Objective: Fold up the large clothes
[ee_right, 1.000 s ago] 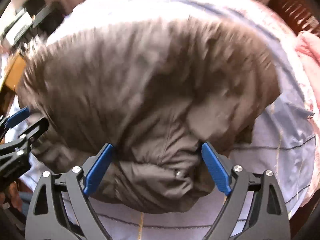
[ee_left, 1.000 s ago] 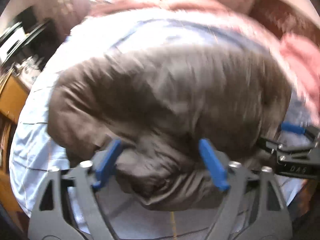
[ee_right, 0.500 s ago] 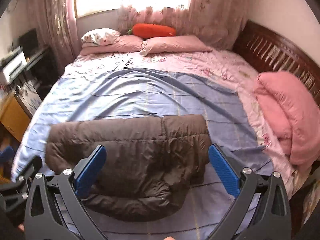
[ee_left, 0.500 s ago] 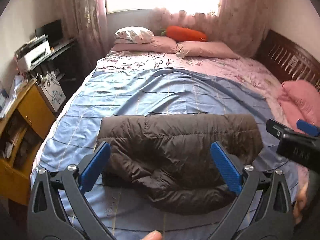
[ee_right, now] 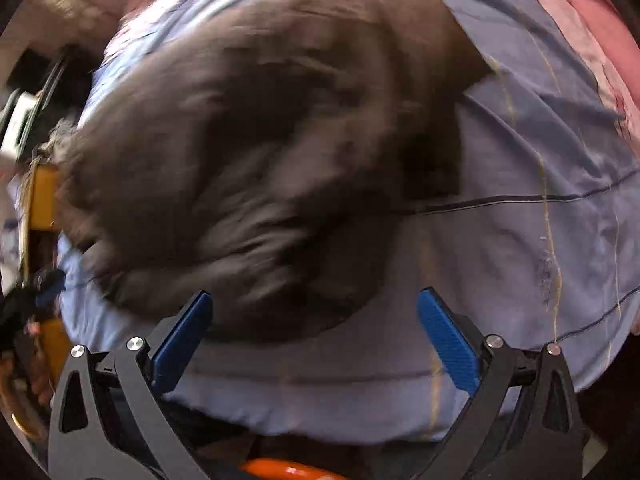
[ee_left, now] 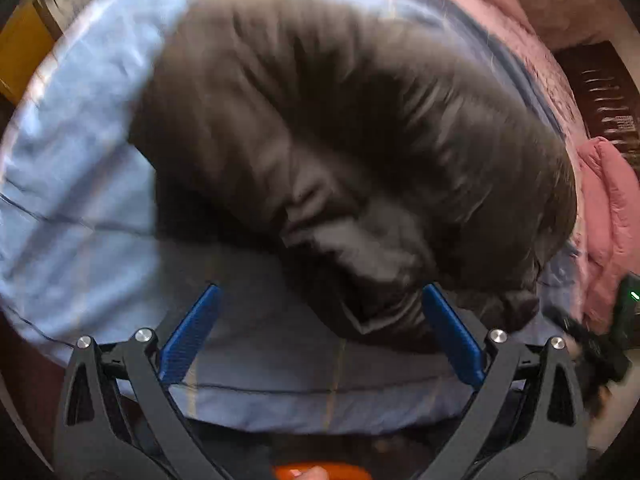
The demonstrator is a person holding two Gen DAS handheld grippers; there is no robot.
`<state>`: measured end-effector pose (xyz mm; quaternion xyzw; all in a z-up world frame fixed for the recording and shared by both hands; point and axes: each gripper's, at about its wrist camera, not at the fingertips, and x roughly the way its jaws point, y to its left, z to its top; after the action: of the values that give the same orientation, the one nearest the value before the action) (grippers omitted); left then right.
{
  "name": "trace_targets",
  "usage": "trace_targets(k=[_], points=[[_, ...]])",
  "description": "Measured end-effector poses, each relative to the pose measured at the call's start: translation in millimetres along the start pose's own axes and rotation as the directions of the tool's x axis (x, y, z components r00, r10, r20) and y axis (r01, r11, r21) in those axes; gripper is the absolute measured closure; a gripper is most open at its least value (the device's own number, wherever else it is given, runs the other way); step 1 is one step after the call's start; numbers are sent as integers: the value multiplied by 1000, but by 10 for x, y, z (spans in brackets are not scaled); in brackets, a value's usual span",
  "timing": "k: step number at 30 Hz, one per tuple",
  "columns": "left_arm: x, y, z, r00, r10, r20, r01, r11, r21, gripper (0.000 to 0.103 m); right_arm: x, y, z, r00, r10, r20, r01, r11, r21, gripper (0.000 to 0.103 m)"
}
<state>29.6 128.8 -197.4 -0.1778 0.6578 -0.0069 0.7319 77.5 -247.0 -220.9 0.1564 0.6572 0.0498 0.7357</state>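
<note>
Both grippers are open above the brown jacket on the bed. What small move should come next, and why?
Probably lower the left gripper onto the near edge of the brown jacket and close on it. Both it and the right gripper stand open and hold nothing, and the jacket lies bunched on the blue sheet, so folding needs a grip first.

The jacket (ee_left: pixel 360 128) is showing a brown puffy cloth with a faint sheen — quilted and creased. The bedsheet (ee_left: pixel 80 184) under it is looking like smooth matt woven cloth, pale blue with thin lines. The pink quilt (ee_left: pixel 608 208) is reading as soft matt fabric. The left gripper (ee_left: pixel 320 328) is showing matt black plastic arms, ribbed blue pads and shiny metal screws — the right gripper (ee_right: pixel 316 332) likewise.
</note>
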Motion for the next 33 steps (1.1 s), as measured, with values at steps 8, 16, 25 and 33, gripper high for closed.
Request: trace_targets(k=[8,16,25,33], points=[[553,-248,160,999,-29,-41,32,997,74,21,587,278,228,975,155,-159,-167,984,-64,4],[221,-486,712,958,-186,219,162,979,122,67,-84,140,646,883,408,232,-420,907,2,55],[-31,-531,1212,904,-245,349,231,969,81,70,-719,540,693,870,367,330,-295,923,-247,27],[-15,-636,1153,909,-233,345,220,972,78,69,384,1226,59,989,144,-19,-134,852,-505,34]])
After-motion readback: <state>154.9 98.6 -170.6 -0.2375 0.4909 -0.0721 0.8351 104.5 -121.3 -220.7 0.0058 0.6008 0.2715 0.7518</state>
